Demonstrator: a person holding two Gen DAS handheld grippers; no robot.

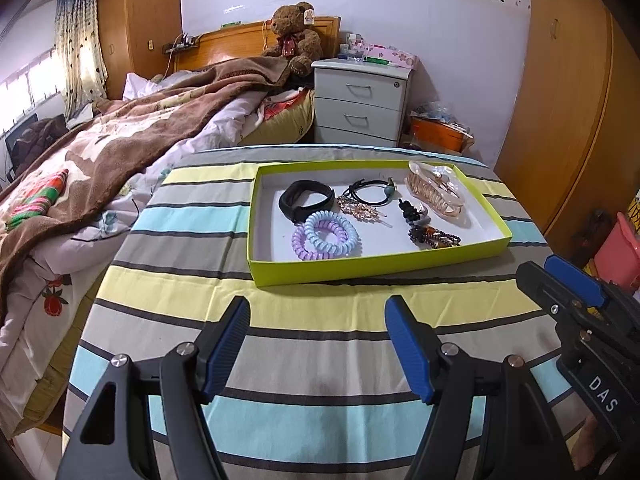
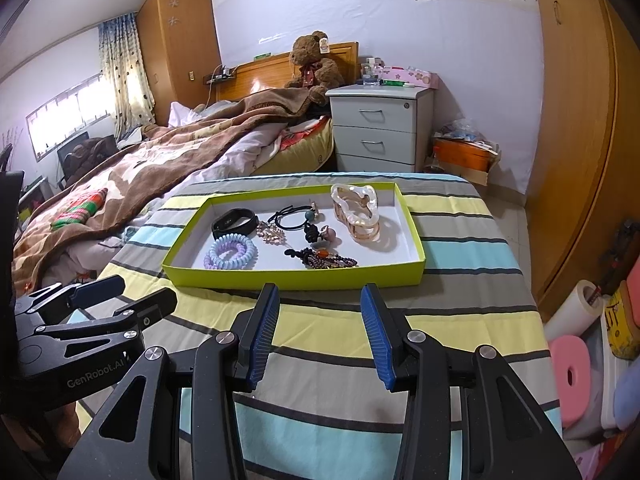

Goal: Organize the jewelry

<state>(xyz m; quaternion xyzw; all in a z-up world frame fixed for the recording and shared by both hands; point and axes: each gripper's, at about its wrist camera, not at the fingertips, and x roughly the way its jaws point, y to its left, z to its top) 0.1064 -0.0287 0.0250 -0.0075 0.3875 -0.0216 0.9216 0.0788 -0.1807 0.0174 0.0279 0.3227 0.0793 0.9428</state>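
purple coil tie (image 1: 303,242): part-hidden under blue | nightstand clutter (image 1: 362,51): indistinct

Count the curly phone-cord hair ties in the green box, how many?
2. A pale blue spiral plastic hair tie lies at the box's front left, overlapping a lilac spiral plastic hair tie just left of it. More could hide underneath.

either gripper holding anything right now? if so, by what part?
Nothing is held. The left gripper and right gripper are both open and empty above the striped cloth, short of the green tray with the jewelry.
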